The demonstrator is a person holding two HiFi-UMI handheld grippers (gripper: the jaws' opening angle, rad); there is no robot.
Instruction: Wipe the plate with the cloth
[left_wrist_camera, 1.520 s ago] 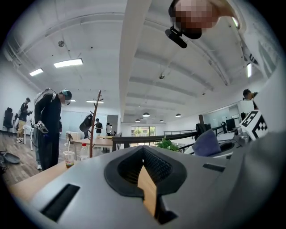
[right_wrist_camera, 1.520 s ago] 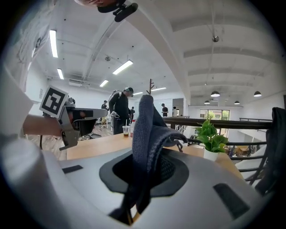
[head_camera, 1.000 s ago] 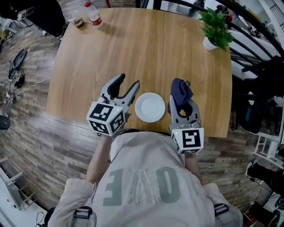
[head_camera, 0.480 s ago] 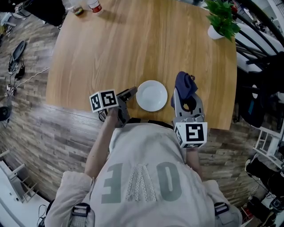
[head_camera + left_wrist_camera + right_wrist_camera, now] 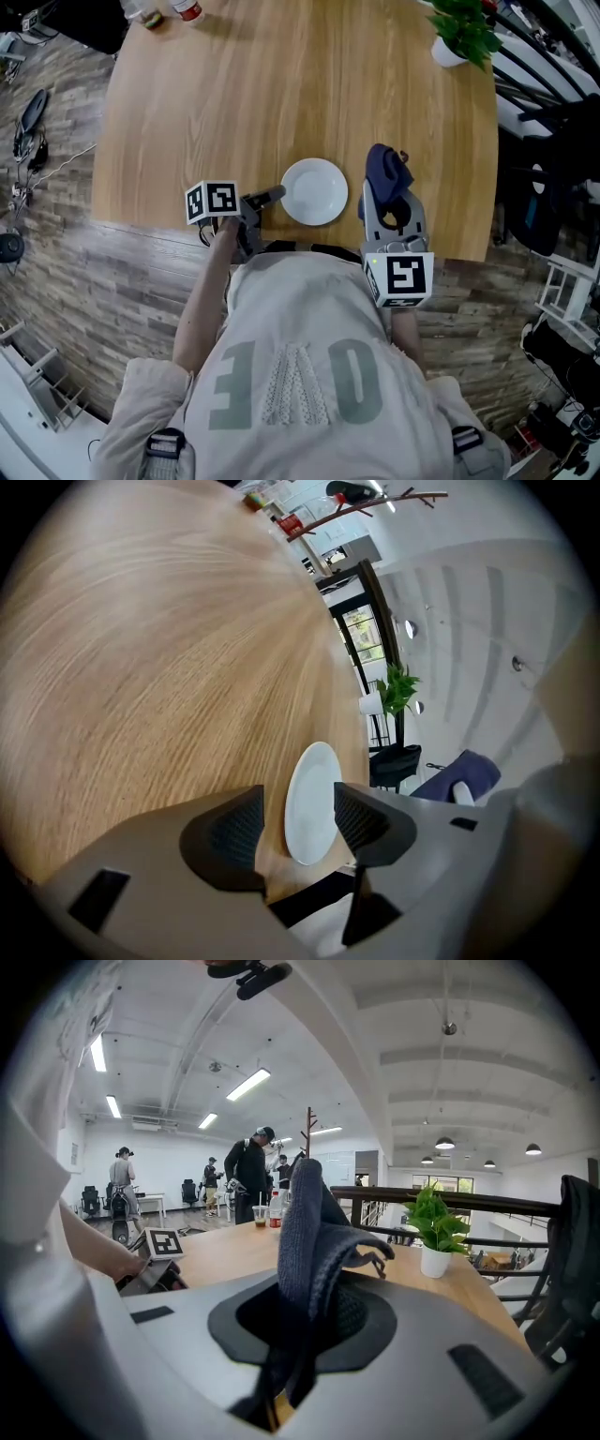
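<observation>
White plate [image 5: 314,191], round and flat on the wooden table [image 5: 234,103], near the table's front edge and directly ahead of the person. Being round, it has no long axis, so any part of the rim serves for a hold.

The left gripper [image 5: 265,198] lies just beside the plate's left rim, rolled onto its side. Its jaws stand wide apart, and in the left gripper view the near rim of the plate [image 5: 314,803] shows in the gap between them, with neither pad pressing on it.

The right gripper [image 5: 387,199] sits just off the plate's right rim, clamped on the dark blue cloth [image 5: 314,1232], which stands bunched above the jaws. The left gripper is the nearer. The coming move probably pins the rim from the left and brings the cloth leftward onto the plate.
</observation>
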